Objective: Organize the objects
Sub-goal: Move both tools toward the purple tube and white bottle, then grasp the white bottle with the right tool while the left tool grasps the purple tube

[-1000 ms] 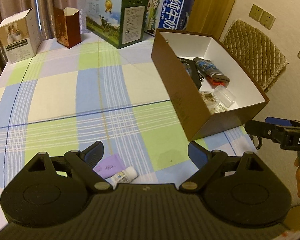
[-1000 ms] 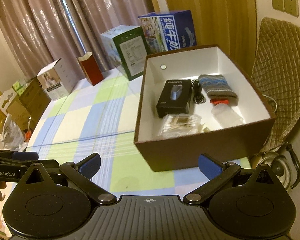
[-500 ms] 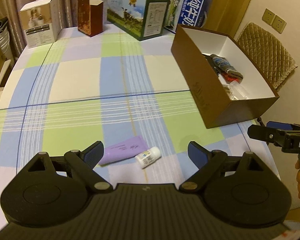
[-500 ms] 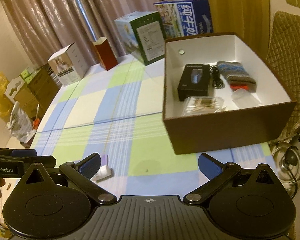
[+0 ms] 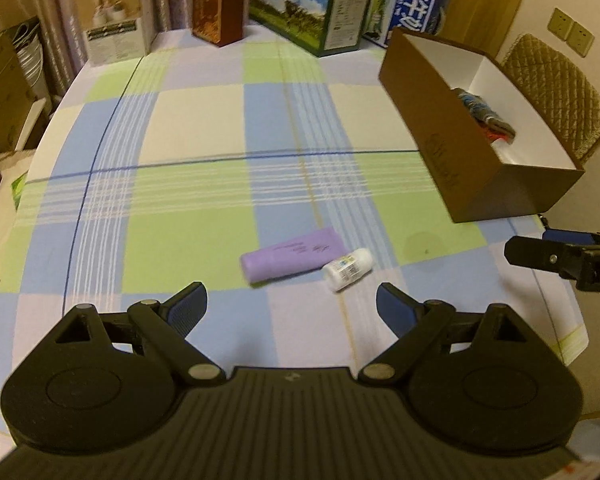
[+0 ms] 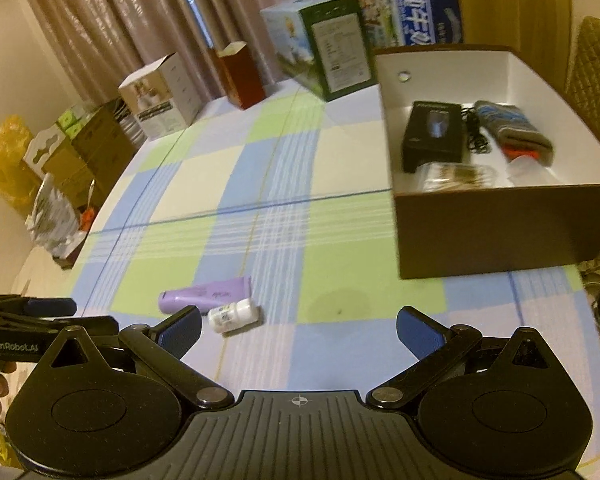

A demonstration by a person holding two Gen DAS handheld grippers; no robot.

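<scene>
Both views have pulled back: purple tube [image 5: 293, 255] and small white bottle [image 5: 349, 269], touching, now lie fully exposed on the checked tablecloth [image 5: 188, 128]. Left gripper [image 5: 292, 307] and right gripper [image 6: 299, 333] gape wide, empty. Brown box [image 6: 500, 228] holds black case [image 6: 432, 136], cable, striped pouch [image 6: 512, 126], clear packets.

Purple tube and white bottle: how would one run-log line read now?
left tool: open, empty | right tool: open, empty | purple tube, white bottle: touching, on tablecloth | brown box: part-filled
</scene>
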